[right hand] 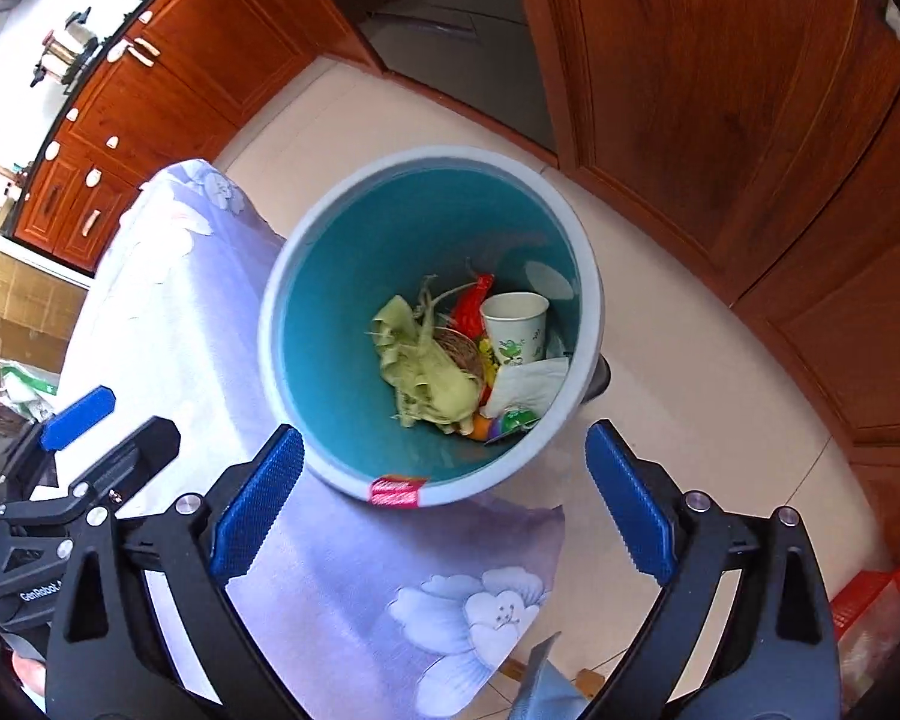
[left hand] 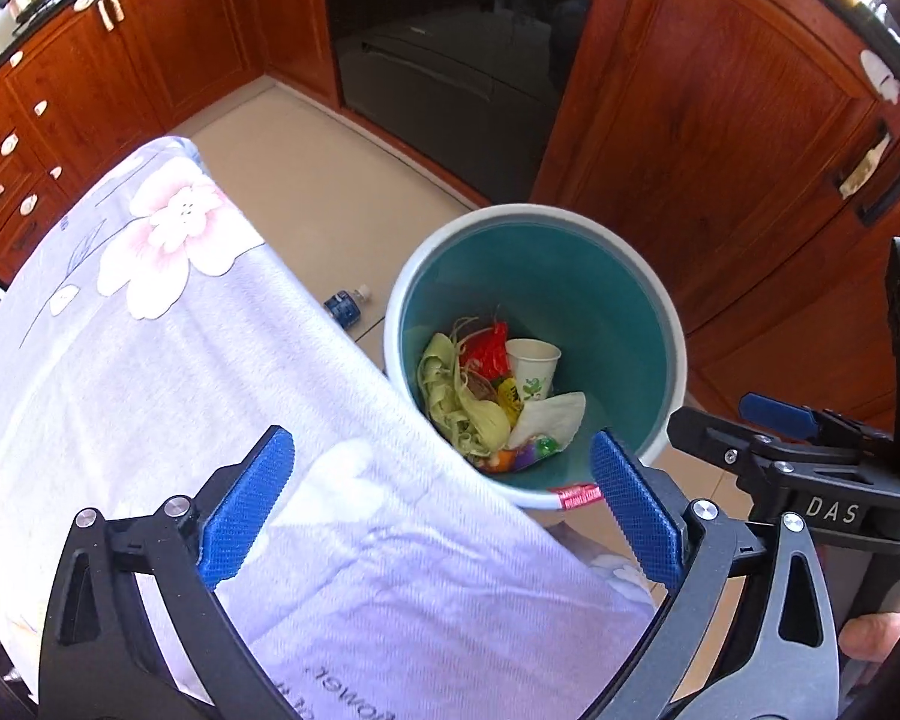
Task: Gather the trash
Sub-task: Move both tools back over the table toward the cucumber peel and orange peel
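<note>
A teal-lined, pale-rimmed bin (right hand: 330, 324) is seen at centre frame; a lilac cloth (left hand: 150, 360) printed with pink-white blossoms at left; reddish-brown wood cabinets (left hand: 720, 120) at upper right.

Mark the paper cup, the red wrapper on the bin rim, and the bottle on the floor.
paper cup (right hand: 519, 324): right wrist view, outer wall.
red wrapper (right hand: 395, 492): right wrist view, its middle.
bottle (left hand: 345, 304): left wrist view, blue label.
</note>
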A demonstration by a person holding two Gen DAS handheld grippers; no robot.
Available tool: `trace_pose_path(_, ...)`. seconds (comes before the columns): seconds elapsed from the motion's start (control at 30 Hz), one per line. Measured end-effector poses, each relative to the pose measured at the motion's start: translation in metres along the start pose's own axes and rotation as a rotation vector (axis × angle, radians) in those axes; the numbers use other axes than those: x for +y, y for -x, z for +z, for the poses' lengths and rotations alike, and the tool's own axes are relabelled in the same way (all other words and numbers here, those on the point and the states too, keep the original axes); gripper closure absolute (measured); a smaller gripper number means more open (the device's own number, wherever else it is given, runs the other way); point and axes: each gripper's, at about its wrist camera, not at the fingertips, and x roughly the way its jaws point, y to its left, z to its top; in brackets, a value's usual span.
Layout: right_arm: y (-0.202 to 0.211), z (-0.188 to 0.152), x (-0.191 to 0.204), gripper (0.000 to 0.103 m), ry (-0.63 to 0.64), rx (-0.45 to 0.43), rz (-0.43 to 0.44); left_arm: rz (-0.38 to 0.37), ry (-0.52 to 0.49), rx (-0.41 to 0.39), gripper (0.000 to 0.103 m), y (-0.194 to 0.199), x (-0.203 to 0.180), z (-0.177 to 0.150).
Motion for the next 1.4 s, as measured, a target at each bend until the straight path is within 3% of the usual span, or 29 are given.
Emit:
trace_pose_path(0.27, 0.026, -0.018, 0.032, 0.012, 0.054, -0.033, 0.013, 0.001, 0.050, -0.041, 0.004, 0.036, 0.027, -0.030)
trace_pose_path(0.67, 0.039, -0.065, 0.121, 0.012, 0.214, -0.029, 0.074, 0.077, 0.138, -0.071, 0.004, 0.088, 0.105, -0.112)
trace_pose_path(1.0, 0.012, -0.117, 0.235, 0.012, 0.444, 0.058, 0.144, 0.177, 0.274, -0.090, 0.004, 0.123, 0.208, -0.192)
trace_pose_path(1.4, -0.037, -0.177, 0.338, 0.012, 0.642, 0.164, 0.191, 0.194, 0.402, -0.083, 0.004, 0.133, 0.302, -0.256)
